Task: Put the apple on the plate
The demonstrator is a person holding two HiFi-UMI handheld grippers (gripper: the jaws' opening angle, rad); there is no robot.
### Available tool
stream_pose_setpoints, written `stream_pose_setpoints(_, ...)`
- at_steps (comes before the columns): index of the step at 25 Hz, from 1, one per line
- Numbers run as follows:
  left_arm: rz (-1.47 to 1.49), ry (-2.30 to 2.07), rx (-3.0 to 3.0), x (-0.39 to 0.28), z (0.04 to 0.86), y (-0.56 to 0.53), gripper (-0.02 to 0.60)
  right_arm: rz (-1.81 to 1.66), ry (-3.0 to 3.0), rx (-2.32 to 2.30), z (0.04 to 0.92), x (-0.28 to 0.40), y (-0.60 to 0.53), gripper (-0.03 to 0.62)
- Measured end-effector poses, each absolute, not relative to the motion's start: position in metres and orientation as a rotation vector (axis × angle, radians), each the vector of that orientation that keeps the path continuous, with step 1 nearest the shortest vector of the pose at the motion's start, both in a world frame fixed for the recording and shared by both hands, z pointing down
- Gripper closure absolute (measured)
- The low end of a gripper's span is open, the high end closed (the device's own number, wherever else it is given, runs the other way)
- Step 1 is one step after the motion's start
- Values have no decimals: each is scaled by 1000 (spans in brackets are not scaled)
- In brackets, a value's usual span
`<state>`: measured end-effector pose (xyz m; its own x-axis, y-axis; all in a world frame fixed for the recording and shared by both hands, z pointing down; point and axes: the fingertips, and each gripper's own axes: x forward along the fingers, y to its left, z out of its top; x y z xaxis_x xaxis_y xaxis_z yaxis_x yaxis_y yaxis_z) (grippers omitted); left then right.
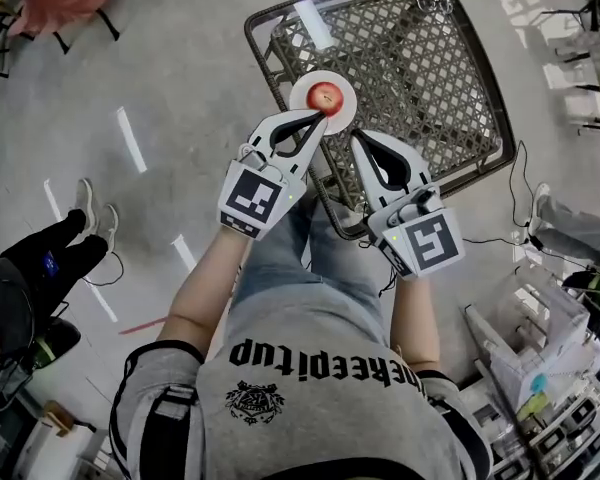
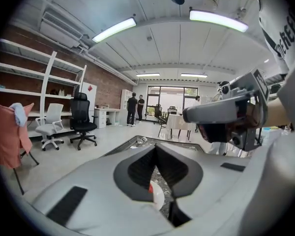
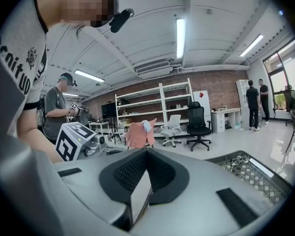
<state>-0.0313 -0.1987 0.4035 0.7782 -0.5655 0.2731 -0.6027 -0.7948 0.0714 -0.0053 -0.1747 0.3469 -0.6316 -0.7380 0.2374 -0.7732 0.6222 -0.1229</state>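
Apple (image 1: 326, 96) sits on the white plate (image 1: 346, 110), close to the near-left edge of the lattice bench (image 1: 430, 68). Your left gripper (image 1: 318, 118): jaws pressed together, holding nothing, tips overlapping the plate's near rim in the head view, just short of the apple. Your right gripper (image 1: 360, 140): jaws also together, over the bench's near edge, beside the plate. Lattice beyond and right of the plate is open. Open floor (image 1: 180, 68) left of the bench.

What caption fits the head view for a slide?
Apple sits on the white plate on the mesh table; left gripper and right gripper both shut, empty.
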Motion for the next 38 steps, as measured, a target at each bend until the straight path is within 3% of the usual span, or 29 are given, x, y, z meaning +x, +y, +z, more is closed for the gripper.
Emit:
stream_pose_setpoints(25, 102, -902, 2932, -52, 286, -149, 563, 166, -2718, 1291, 296, -29, -136, 592)
stream_pose_setpoints(38, 119, -934, 2928, -67, 282, -140, 563, 161, -2752, 1284, 282, -36, -124, 592)
